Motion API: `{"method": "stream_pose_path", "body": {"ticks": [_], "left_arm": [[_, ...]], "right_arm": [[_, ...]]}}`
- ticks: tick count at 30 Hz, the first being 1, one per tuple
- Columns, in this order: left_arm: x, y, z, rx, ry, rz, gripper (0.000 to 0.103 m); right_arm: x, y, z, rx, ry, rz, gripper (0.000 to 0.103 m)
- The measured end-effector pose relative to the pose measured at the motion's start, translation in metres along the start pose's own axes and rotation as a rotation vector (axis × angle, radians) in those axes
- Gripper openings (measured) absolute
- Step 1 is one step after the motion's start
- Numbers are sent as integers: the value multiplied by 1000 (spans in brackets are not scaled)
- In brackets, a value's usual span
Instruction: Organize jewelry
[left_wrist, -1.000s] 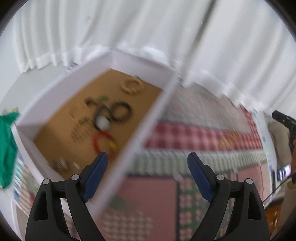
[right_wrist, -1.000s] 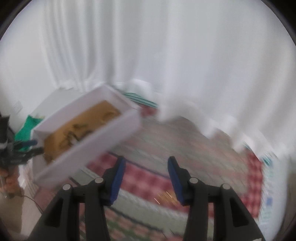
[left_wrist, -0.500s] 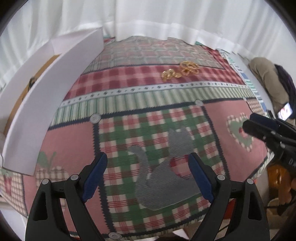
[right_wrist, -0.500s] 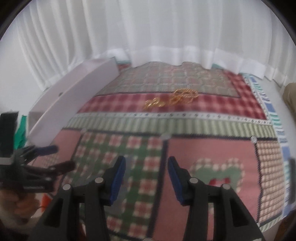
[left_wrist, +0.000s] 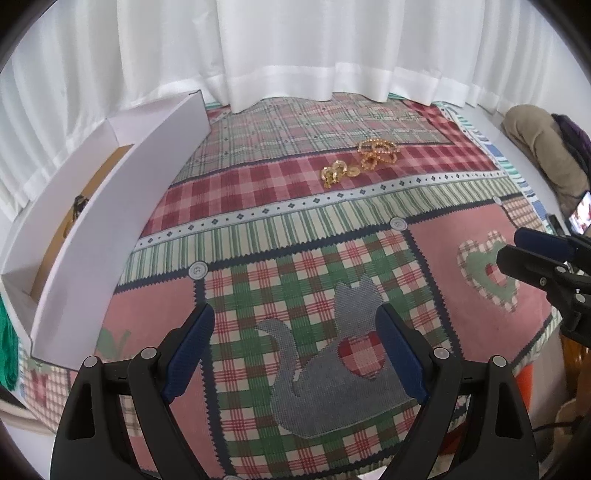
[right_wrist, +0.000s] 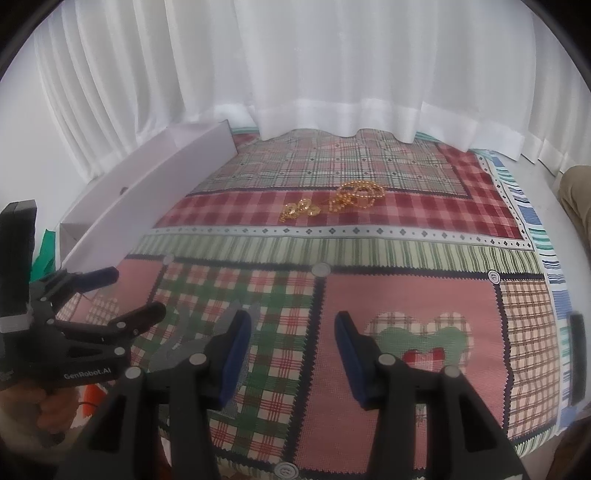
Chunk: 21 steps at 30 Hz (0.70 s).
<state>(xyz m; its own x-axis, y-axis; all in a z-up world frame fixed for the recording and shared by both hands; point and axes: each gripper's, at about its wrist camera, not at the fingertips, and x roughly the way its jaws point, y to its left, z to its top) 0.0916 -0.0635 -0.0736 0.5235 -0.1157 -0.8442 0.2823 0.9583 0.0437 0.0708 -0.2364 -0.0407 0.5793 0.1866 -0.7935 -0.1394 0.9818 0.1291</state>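
Two gold jewelry pieces lie on the far red-checked band of the patchwork cloth: a beaded gold chain (left_wrist: 378, 152) (right_wrist: 356, 195) and a smaller gold piece (left_wrist: 336, 172) (right_wrist: 300, 210) to its left. A white open box (left_wrist: 110, 199) (right_wrist: 147, 199) with a brown floor stands along the cloth's left edge; a dark item (left_wrist: 78, 206) shows inside. My left gripper (left_wrist: 293, 350) is open and empty above the grey cat patch. My right gripper (right_wrist: 293, 350) is open and empty near the heart patch (right_wrist: 417, 339). Each gripper shows in the other's view, the left (right_wrist: 135, 293) and the right (left_wrist: 517, 247).
White curtains (left_wrist: 295, 48) hang behind the cloth. A green cloth (left_wrist: 7, 354) lies left of the box. A brown bundle (left_wrist: 543, 147) and a lit phone screen (left_wrist: 581, 216) sit at the far right. The patchwork cloth (right_wrist: 369, 251) covers the surface.
Both views swung from the box and curtains down to the patchwork cloth, then steadied. The gold jewelry came into view. Both grippers stay open and empty.
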Motion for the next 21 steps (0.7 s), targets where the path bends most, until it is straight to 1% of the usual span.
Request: {"method": "stream_pose_path", "body": {"ticks": [6,12,16,21], "left_arm": [[10,2,-1,-9,21,-5,90],[30,5,-5,-11,81,-29,90],[46,9,-7,-21,130,-46,90],[59,9,-4,-20,157,-46,90]], "right_arm": [[5,4,0,-6,12,1,48],[19,-4,-6,15,57,-1,48],[30,-9,-10,42,84,15,48],[41,-17,-11,67,115,31,48]]}}
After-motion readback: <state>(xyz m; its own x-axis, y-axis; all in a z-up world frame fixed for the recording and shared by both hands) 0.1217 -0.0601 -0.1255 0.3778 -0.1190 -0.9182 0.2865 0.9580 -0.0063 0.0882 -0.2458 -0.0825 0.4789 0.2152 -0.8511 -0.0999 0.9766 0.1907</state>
